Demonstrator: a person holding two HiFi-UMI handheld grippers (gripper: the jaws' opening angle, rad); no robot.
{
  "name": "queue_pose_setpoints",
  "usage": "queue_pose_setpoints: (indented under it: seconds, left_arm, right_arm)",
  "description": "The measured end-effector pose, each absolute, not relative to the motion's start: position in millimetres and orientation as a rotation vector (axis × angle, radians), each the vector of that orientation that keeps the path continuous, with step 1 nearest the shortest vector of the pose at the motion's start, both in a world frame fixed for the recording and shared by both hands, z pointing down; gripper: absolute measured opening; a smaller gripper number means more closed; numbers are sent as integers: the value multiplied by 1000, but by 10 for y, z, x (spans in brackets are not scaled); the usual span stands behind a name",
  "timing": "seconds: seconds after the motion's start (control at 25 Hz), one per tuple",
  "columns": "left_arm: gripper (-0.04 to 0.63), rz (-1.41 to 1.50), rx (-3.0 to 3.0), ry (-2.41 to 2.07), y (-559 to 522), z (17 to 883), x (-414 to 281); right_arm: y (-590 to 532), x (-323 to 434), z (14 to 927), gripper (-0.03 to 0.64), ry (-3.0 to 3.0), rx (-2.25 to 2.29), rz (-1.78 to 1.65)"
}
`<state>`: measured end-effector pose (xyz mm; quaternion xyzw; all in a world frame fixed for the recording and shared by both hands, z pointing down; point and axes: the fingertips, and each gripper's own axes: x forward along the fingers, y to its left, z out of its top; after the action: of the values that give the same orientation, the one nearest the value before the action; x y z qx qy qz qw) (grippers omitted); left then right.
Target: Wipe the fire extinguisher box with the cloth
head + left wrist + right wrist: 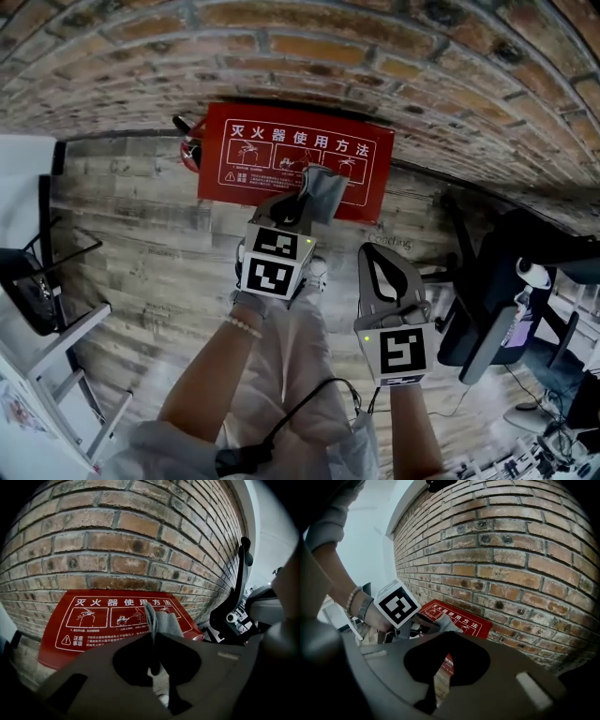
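Jaws: left gripper [298, 208] pinches cloth [324, 191], right gripper [380, 253] closed empty — box [246, 150] reads 灭火器使用方法.

**Red Box, Grey Cloth, Brown Brick**

The fire extinguisher box [281, 150] is bright red, printed with white characters and white-outlined pictograms. The cloth [321, 190] is plain mid-grey. The brick wall [328, 47] runs reddish-brown with darker spots and pale grey mortar lines. The floor [141, 244] shows a weathered grey-brown wood-grain plank pattern. The left gripper [302, 204] and right gripper [379, 255] are dull grey, and each carries a white cube with black square markers. The bracelet [246, 324] is of pale beads, and the trousers [300, 356] are off-white.
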<state>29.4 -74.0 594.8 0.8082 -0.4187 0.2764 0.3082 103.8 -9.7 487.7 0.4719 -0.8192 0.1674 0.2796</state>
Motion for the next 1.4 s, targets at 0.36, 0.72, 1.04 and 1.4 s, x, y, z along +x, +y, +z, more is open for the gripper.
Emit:
queue_pose_setpoints:
  seconds: [0.36,0.72,1.04,1.4]
  left_arm:
    - [9,735,2110,-1149,-761,5977,-93]
    - [9,747,2081,-1213,-818,5980,-535]
    - [9,759,2059,-1258,-846,6003,-913]
    - [9,767,2025,-1324,-893,6017,-1383]
  right_arm:
    - [-156,771,4862,8,-2208,1218,423]
    - [-194,455,4853,8,-2232,1160,401]
    - [-230,179,4842,8,-2249,1108,378]
    - [-220,-95,4840,8,-2261,1058,363]
